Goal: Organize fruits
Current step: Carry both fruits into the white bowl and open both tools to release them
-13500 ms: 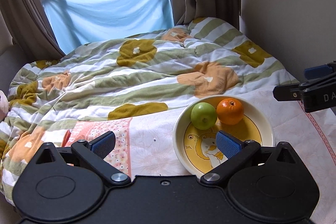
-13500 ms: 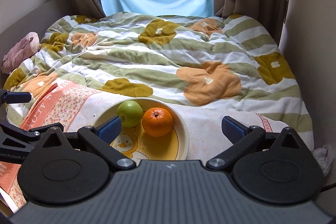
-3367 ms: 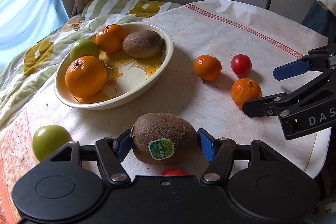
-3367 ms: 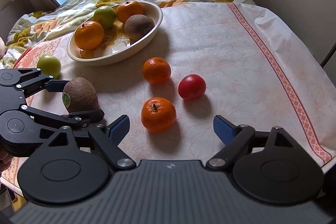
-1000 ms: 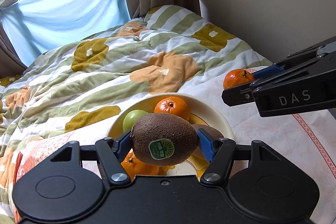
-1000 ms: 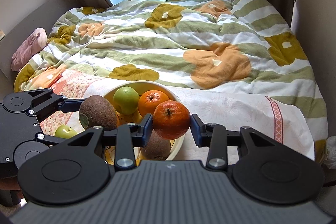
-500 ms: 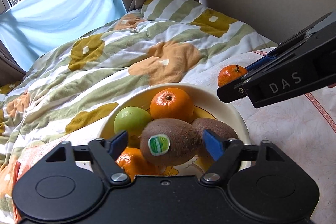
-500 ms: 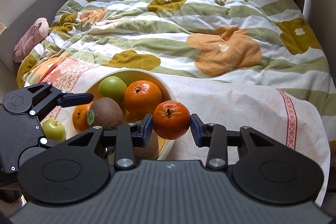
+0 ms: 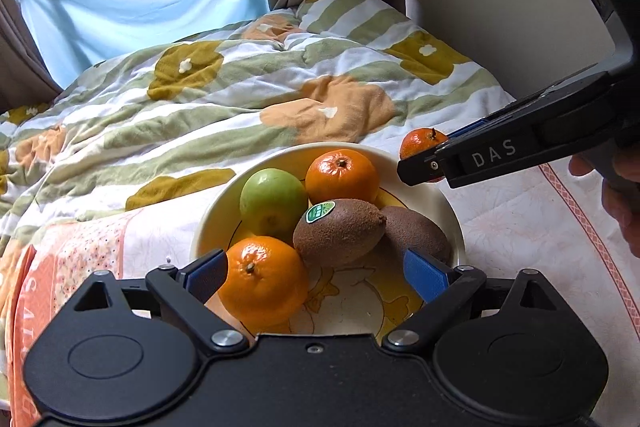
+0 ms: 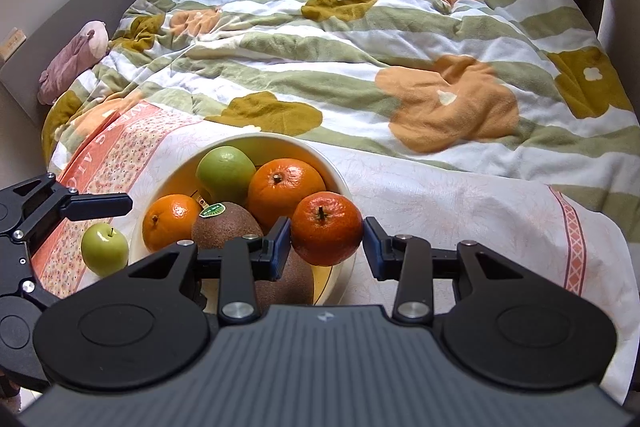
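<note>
My left gripper (image 9: 316, 273) hangs over the bowl (image 9: 448, 203), jaws opening, gripping nothing. The stickered kiwi (image 9: 338, 233) lies free in the bowl, against a second kiwi (image 9: 416, 233), with two oranges (image 9: 262, 281) and a green apple (image 9: 272, 205) around it. My right gripper (image 10: 326, 243) is clamped on a mandarin (image 10: 326, 233), held above the bowl's right rim. A smaller green apple (image 10: 104, 243) sits on the cloth (image 10: 460, 211) just left of the bowl.

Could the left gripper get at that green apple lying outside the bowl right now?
Probably yes: the green apple lies uncovered on the cloth beside the bowl, just below the left gripper, whose jaws are opening with nothing gripped.
</note>
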